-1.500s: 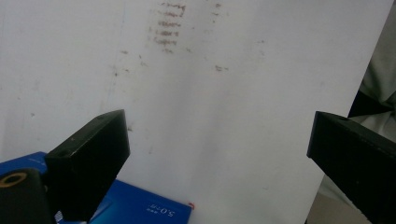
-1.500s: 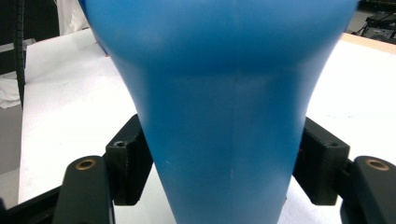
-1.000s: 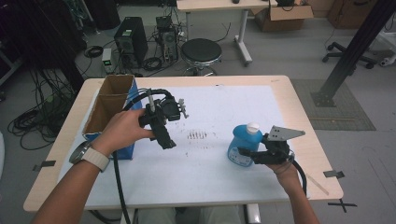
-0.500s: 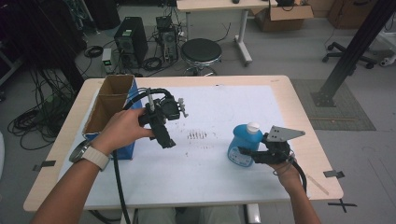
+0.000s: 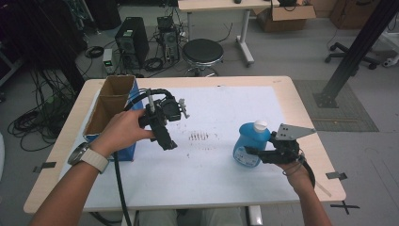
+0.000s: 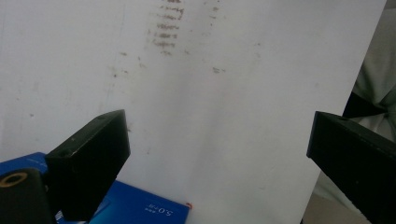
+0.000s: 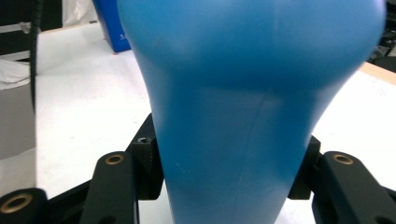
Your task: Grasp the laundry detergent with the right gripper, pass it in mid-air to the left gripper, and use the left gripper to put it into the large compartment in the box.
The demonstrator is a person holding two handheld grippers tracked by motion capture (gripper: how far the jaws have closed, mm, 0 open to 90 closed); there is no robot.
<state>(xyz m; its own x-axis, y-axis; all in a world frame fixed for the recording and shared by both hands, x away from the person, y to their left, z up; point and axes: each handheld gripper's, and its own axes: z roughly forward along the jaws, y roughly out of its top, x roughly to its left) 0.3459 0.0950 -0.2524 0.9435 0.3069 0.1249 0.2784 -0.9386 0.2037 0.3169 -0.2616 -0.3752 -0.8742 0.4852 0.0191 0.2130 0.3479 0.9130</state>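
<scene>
A blue plastic bottle with a white cap stands upright on the white sheet at the right of the table. My right gripper reaches it from the right, level with its lower body. In the right gripper view the bottle sits between both jaws, with the pads pressing its sides, so the right gripper is shut on it. My left gripper hangs above the sheet at centre left, pointing down. Its jaws stand wide apart with nothing between them in the left gripper view.
An open cardboard box with blue sides stands at the table's left, close to my left hand; its blue corner lies below the left jaw. Dark smudges mark the sheet's middle. A stool and computer towers stand beyond the far edge.
</scene>
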